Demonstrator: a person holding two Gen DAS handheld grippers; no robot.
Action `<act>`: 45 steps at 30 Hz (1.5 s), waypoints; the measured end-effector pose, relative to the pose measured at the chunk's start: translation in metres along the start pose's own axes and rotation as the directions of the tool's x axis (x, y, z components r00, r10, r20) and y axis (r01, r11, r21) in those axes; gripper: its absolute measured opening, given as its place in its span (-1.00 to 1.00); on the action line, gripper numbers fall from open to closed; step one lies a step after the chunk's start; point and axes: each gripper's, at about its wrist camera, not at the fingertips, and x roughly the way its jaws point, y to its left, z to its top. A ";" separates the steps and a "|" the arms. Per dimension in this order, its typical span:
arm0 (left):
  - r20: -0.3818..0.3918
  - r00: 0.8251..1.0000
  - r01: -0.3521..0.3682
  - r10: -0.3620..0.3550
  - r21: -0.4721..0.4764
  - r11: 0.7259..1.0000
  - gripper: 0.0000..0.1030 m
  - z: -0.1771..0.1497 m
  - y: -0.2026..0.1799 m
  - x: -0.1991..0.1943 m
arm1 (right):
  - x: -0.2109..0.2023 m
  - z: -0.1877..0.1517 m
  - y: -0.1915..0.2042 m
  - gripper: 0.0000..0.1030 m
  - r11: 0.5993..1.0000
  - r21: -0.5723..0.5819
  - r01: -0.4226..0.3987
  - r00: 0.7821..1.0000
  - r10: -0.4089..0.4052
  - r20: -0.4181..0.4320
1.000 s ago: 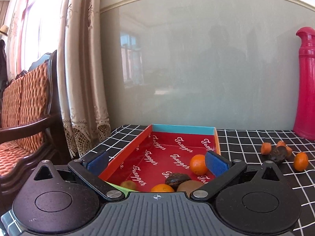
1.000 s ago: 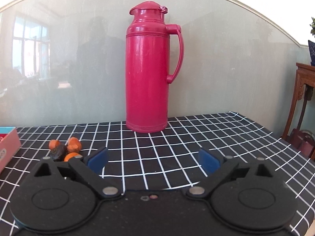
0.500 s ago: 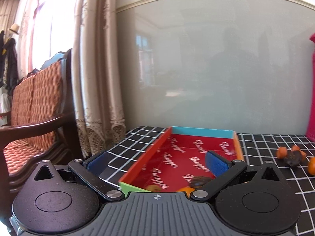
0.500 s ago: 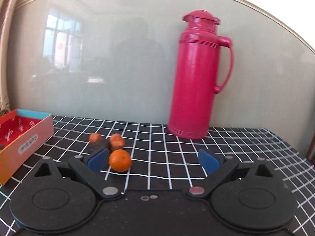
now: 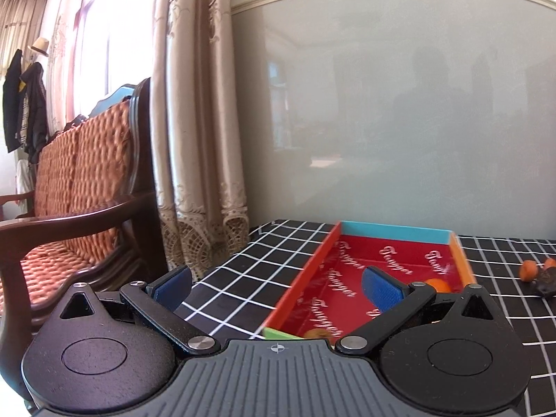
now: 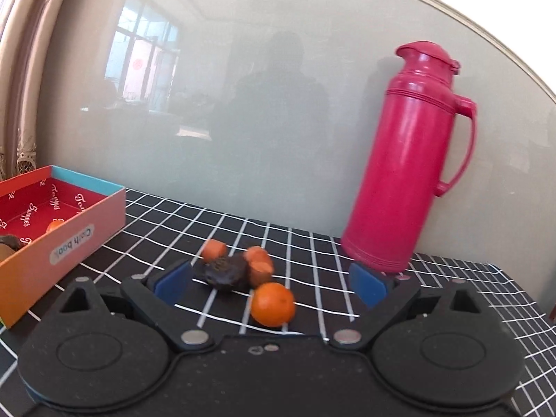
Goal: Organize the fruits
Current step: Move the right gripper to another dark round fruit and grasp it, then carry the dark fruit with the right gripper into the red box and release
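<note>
A red cardboard box lies on the checked table and holds an orange and other fruit partly hidden by my fingers. My left gripper is open and empty, over the box's left wall. On the cloth lie a round orange, a dark wrinkled fruit and three small orange pieces. My right gripper is open and empty, with the orange and dark fruit between its fingers, a little ahead of the pads.
A tall pink thermos stands at the back right against the grey wall. A curtain and a wooden bench with woven cushions stand left of the table. The loose fruits also show in the left wrist view.
My left gripper has swung left, so the box sits further right in its view. My right gripper has swung left and forward toward the loose fruits; the thermos now sits at the right.
</note>
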 end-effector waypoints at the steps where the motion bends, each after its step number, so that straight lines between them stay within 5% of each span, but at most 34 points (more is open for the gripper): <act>1: -0.003 1.000 -0.007 0.007 -0.005 1.000 1.00 0.000 0.003 0.002 | 0.003 0.001 0.004 0.87 1.000 0.003 -0.003 1.000 0.003 -0.004; 7: -0.008 0.998 -0.058 0.058 -0.029 0.998 1.00 0.001 0.022 0.014 | 0.025 0.005 0.025 0.82 1.000 -0.023 -0.013 0.999 0.013 -0.032; 15: -0.047 0.995 -0.095 0.091 -0.100 0.990 1.00 0.002 0.044 0.034 | 0.064 0.005 0.039 0.31 0.999 -0.053 0.012 0.994 -0.017 -0.105; 24: -0.049 0.995 -0.093 0.090 -0.073 0.993 1.00 0.003 0.041 0.046 | 0.096 0.006 0.049 0.07 0.997 -0.079 0.024 0.981 -0.039 -0.189; 35: -0.052 0.996 -0.080 0.075 -0.094 0.992 1.00 0.005 0.046 0.049 | 0.119 0.002 0.053 0.08 0.991 -0.124 0.049 0.970 -0.077 -0.232; 39: -0.058 0.995 -0.083 0.078 -0.096 0.992 1.00 0.004 0.049 0.049 | 0.120 0.002 0.048 -0.15 0.995 -0.096 0.028 0.969 -0.051 -0.243; 45: -0.063 0.995 -0.086 0.079 -0.101 0.991 1.00 0.004 0.051 0.050 | 0.112 0.004 0.047 -0.16 0.998 -0.059 -0.038 0.968 0.022 -0.251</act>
